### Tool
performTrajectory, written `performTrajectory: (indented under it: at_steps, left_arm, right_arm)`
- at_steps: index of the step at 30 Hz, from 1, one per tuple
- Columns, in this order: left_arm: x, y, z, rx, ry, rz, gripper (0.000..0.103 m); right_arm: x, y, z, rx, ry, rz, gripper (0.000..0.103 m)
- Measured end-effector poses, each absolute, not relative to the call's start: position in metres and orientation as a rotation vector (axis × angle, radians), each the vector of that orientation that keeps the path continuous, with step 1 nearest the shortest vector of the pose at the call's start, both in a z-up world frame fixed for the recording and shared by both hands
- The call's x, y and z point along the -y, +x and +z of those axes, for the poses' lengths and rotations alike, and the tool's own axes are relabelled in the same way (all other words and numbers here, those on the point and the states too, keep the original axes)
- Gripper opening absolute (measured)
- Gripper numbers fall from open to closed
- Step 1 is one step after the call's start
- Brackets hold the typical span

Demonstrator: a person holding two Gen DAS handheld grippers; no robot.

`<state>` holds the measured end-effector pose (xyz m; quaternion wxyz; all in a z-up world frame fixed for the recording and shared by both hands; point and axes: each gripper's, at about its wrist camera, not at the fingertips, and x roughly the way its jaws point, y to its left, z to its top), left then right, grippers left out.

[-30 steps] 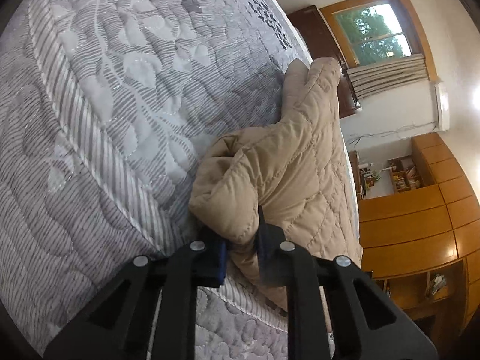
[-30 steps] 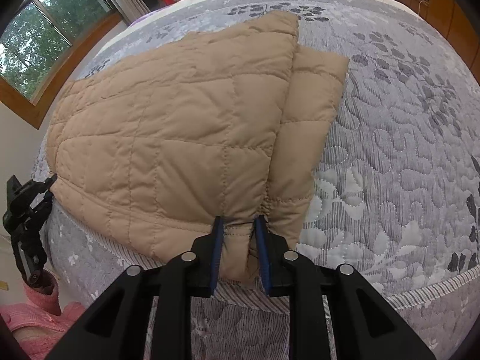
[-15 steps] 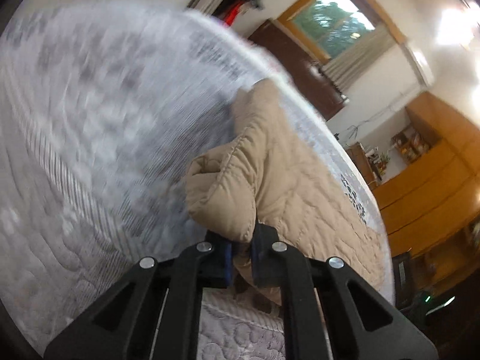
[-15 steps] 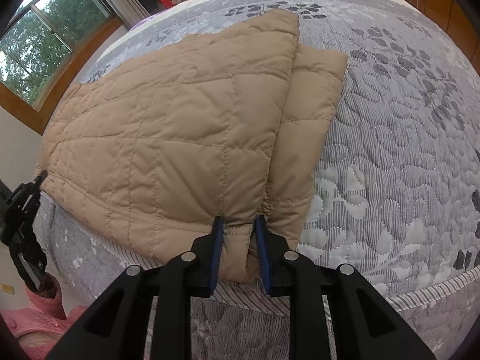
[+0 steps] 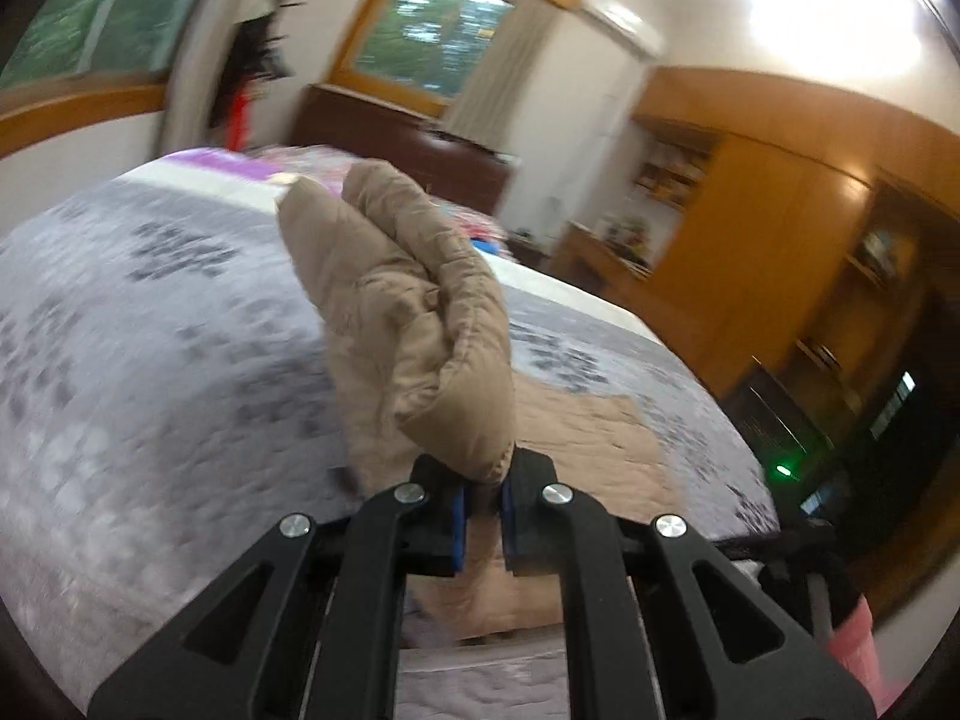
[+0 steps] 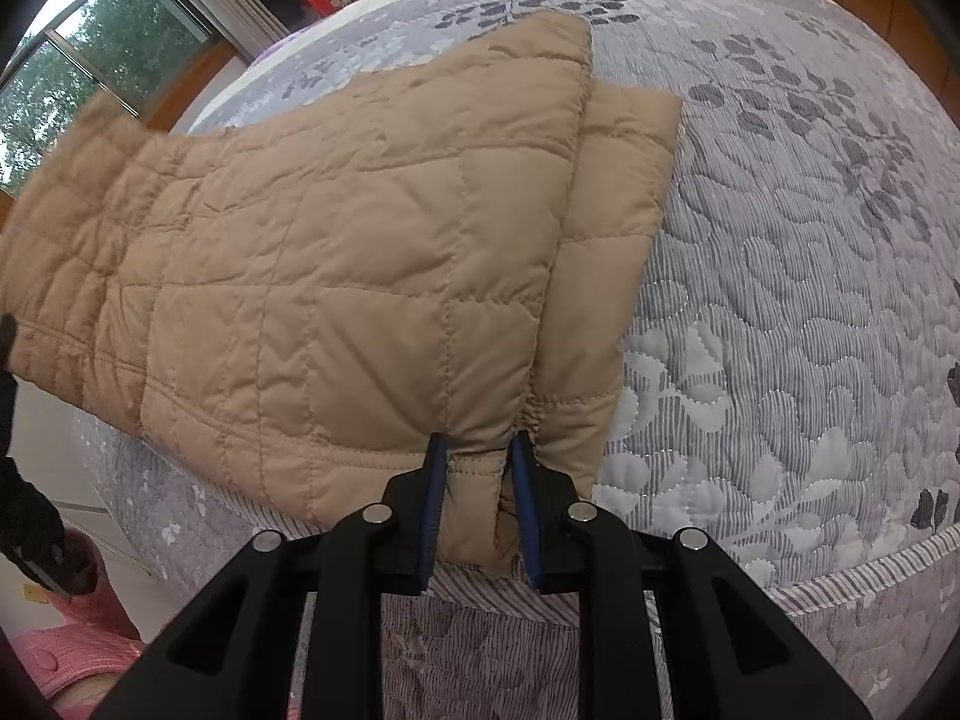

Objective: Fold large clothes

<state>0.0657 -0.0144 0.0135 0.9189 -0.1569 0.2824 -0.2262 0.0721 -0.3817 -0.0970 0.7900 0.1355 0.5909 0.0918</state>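
Note:
A tan quilted jacket (image 6: 360, 276) lies on a bed with a grey floral quilt (image 6: 810, 300). My right gripper (image 6: 477, 462) is shut on the jacket's near hem at the bed's front edge. My left gripper (image 5: 480, 480) is shut on the jacket's left end (image 5: 414, 324) and holds it lifted above the bed, the fabric standing up in a bunched fold. In the right wrist view that raised left end (image 6: 66, 228) is blurred and off the bed. A folded sleeve (image 6: 606, 252) sticks out under the jacket's right side.
The quilt (image 5: 150, 360) covers the whole bed. Wooden cabinets (image 5: 780, 228) stand along the right wall, windows (image 5: 444, 24) at the back. A pink cloth (image 6: 72, 648) lies on the floor at the bed's left corner.
My left gripper has lifted the jacket's left end up off the bed and swung it towards the middle, with the view tilting up. My right gripper has kept still on the hem.

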Motion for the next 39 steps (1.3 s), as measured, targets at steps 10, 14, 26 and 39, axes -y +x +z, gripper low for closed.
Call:
performTrajectory:
  at_steps: [10, 14, 26, 39]
  left_arm:
    - [0.105, 0.091, -0.001, -0.682, -0.172, -0.685, 0.007]
    - [0.13, 0.117, -0.041, -0.841, -0.164, -0.736, 0.007]
    - [0.148, 0.135, -0.108, -0.976, -0.138, -0.745, 0.01]
    - [0.094, 0.112, -0.056, -1.023, -0.323, -0.85, 0.033]
  right_arm:
    - [0.382, 0.069, -0.097, -1.269, 0.296, 0.198, 0.021]
    - [0.382, 0.07, -0.096, -1.272, 0.296, 0.198, 0.021]
    - [0.381, 0.071, -0.098, -1.279, 0.3, 0.201, 0.022]
    - [0.382, 0.064, -0.05, -1.21, 0.232, 0.147, 0.039]
